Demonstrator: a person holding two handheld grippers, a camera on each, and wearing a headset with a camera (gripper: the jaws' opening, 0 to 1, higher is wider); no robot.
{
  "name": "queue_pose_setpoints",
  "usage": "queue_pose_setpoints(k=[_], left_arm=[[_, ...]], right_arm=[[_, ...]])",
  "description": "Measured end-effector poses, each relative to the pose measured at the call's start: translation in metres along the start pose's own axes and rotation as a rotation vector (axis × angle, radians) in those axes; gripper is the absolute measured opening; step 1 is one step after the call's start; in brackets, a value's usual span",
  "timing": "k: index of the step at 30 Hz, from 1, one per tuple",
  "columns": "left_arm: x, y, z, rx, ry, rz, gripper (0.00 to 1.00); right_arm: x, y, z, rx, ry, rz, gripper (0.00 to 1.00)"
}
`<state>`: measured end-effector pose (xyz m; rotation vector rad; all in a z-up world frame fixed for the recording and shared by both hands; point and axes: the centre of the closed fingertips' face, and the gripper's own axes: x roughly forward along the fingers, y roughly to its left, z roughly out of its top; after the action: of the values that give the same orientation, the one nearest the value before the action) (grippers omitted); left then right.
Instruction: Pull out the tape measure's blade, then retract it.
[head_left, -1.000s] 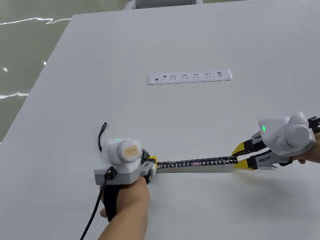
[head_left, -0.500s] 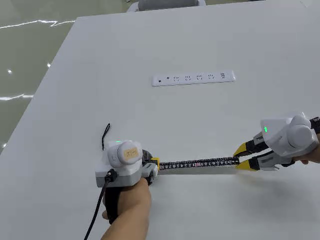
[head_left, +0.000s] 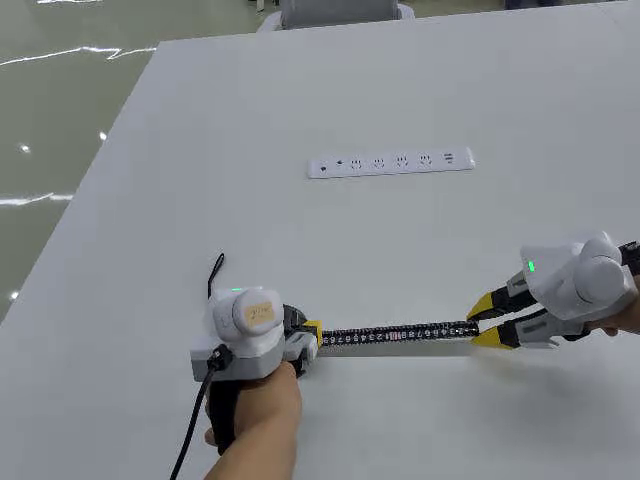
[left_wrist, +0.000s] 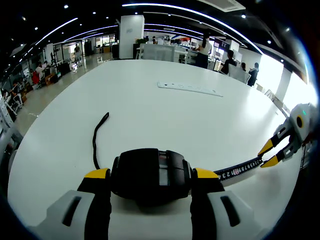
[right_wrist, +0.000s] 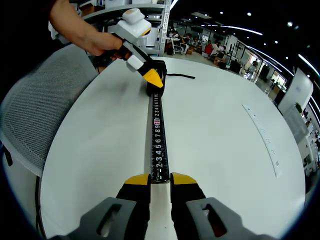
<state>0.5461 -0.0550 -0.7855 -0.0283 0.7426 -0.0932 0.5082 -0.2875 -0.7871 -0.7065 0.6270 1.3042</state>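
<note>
The black tape measure case (head_left: 298, 330) rests on the white table (head_left: 300, 120) at the near left. My left gripper (head_left: 305, 336) is shut on it. In the left gripper view the case (left_wrist: 150, 172) sits between the yellow-tipped jaws of that gripper (left_wrist: 151, 174). The black blade (head_left: 398, 333) with its white numbers runs rightwards from the case, just above the tabletop. My right gripper (head_left: 482, 324) is shut on the blade's end. The right gripper view shows the blade (right_wrist: 157, 135) stretching from that gripper (right_wrist: 160, 179) to the case (right_wrist: 157, 67).
A white power strip (head_left: 392, 162) lies flat across the table's middle, well beyond the blade. The case's black wrist strap (head_left: 213, 275) trails on the table behind the left gripper. A grey chair (head_left: 340, 10) stands at the far edge, and a mesh chair (right_wrist: 30, 115) at the near side.
The head camera has shifted slightly. The blade is out about as far as before, and both grippers keep their hold.
</note>
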Motion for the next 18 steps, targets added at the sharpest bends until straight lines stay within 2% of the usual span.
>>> queue_pose_setpoints(k=[18], left_arm=[[0.0002,0.0014,0.0006,-0.012,-0.004,-0.013,0.61]], right_arm=[[0.0023,-0.0019,0.0032,-0.005,-0.005,0.002,0.14]])
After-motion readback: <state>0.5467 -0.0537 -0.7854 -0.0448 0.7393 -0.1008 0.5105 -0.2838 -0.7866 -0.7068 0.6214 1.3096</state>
